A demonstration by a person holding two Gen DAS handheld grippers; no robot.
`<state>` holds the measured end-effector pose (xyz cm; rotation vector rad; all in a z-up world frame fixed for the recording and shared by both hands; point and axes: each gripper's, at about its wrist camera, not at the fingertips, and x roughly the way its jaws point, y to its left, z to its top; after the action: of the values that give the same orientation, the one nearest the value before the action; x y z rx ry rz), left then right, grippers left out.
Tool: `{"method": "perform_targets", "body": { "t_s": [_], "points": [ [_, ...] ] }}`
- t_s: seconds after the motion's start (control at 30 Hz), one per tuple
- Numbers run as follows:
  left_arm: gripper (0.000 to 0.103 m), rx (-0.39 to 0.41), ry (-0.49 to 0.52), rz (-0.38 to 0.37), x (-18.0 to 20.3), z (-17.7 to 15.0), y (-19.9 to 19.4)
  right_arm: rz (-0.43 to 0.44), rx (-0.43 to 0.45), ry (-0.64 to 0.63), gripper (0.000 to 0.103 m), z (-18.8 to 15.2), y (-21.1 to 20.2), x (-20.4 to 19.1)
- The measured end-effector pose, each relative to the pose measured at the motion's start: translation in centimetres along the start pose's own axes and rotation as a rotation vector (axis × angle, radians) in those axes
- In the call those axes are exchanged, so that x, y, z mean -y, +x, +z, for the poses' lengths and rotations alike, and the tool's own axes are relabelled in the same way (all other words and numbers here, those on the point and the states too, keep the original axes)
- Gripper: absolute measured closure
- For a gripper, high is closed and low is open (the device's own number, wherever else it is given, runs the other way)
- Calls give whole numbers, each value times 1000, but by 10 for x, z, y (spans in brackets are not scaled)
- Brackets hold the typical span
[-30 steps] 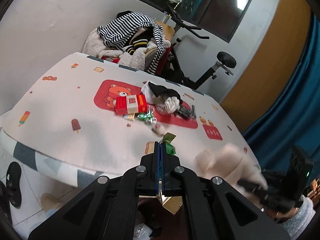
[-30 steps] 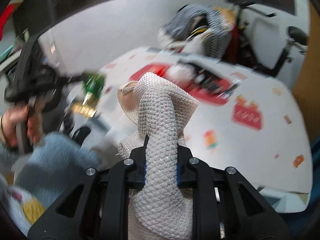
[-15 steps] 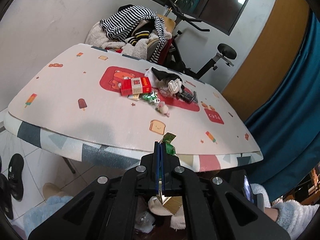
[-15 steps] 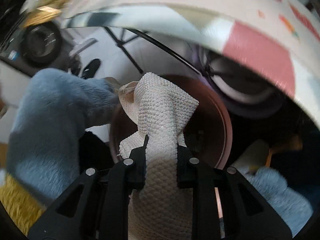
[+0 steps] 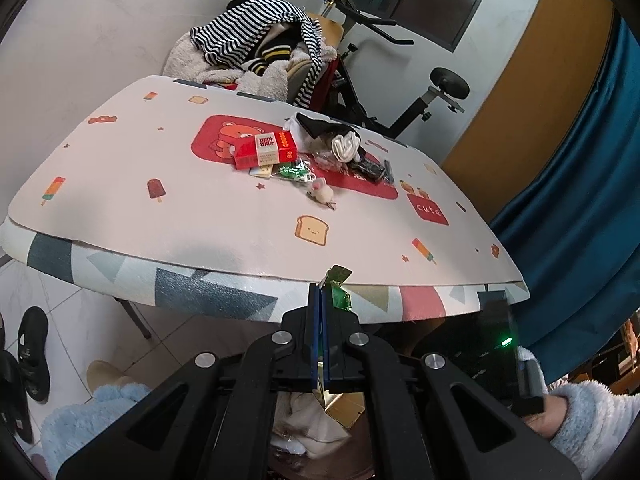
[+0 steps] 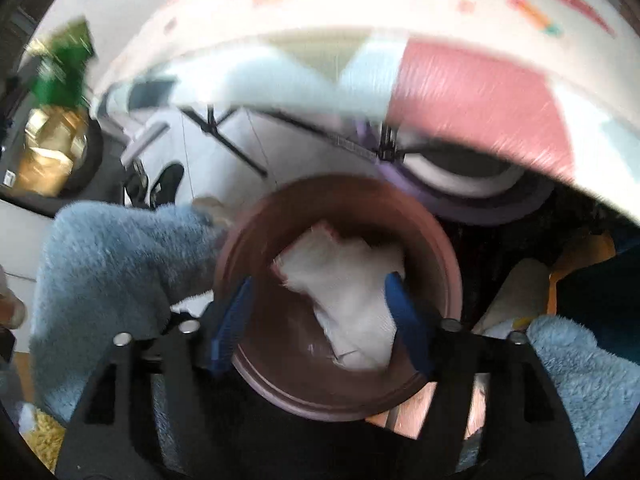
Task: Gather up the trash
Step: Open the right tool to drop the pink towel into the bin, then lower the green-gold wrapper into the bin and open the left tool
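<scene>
- two grippers in view, both below the near edge of the table [image 5: 168, 236], the landmark for this entry.
- left gripper [image 5: 320, 300]: fingers pressed together on a green and gold wrapper [image 5: 339, 294]; the wrapper sticks up past the fingertips, just under the table's near edge, and its gold part hangs beneath the fingers.
- right gripper [image 6: 320, 304]: fingers spread wide, nothing between the blue pads [image 6: 234, 320]; it is over the brown bin [image 6: 452, 276], which stands on the floor under the table's edge.
- white knitted cloth [image 6: 348, 292]: lying inside the bin, clear of both pads; the view is blurred.
- on the table top, toward its middle: red box [image 5: 266, 150], a green wrapper piece [image 5: 294, 170] touching its near side, a crumpled white scrap [image 5: 322, 194] nearer the front, dark clutter [image 5: 360, 160] to the right of the box.
- behind the table's far edge: a pile of striped clothes [image 5: 256, 36] and an exercise bike [image 5: 400, 76].
</scene>
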<state>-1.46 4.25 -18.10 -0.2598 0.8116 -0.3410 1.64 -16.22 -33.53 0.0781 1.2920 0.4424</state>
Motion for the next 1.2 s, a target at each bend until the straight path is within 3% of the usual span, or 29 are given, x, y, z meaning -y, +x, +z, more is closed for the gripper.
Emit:
{"method": "perform_targets", "body": {
  "t_s": [0.1,0.23,0.57,0.8,1.2],
  "points": [
    [102,-14,9,-9,3,-5,4,-8,114,-5,17,2,-25,1],
    [102,-37,42,-16,9,-15,12,-57,286,-35,8,2,-61,7],
    [102,-122,126,2,22,-58,53,-299,585,-103,6,-14,-104,39],
    [101,-204,140,1,24,-81,81,-293,599,2,6,-20,-100,59],
    [101,-251,198,-10,36,-92,91,-305,584,-44,6,-18,-89,45]
  ]
}}
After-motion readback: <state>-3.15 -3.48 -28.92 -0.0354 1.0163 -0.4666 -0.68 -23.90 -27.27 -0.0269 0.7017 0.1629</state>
